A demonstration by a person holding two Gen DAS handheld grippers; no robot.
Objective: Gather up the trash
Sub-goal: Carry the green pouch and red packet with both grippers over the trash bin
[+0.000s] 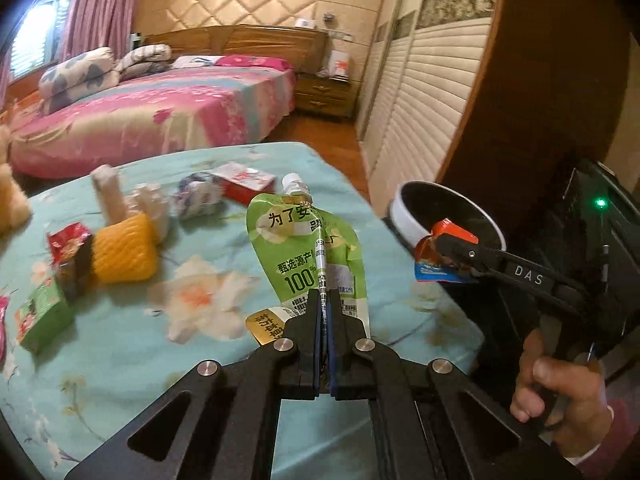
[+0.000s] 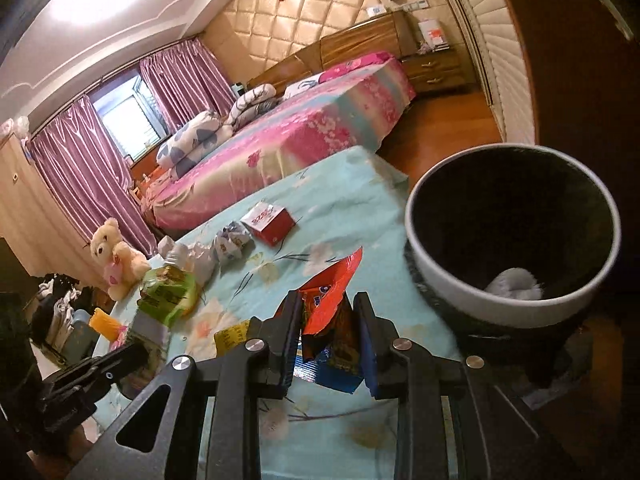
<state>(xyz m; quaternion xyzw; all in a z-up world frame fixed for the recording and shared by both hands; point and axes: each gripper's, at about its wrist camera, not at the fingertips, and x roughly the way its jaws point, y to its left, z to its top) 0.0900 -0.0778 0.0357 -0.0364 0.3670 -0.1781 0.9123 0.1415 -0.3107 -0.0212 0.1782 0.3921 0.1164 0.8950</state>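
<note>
Both grippers loaded, carrying trash toward the bin.

Left gripper (image 1: 325, 300) is clenched on the bottom edge of the green spout pouch (image 1: 308, 248), which stands above the teal floral cloth (image 1: 120, 340). Right gripper (image 2: 328, 320) grasps the red-and-blue snack wrapper (image 2: 332, 312), just short of the white-rimmed bin (image 2: 440, 280), which has something pale at its bottom. Judgement: bring each load fully over the rim before letting go, right first since it is nearer; the limp pouch may catch on the rim. Red box (image 2: 270, 222), crumpled wrapper (image 2: 230, 246) and yellow sponge (image 1: 124, 250) lie uncollected.
</note>
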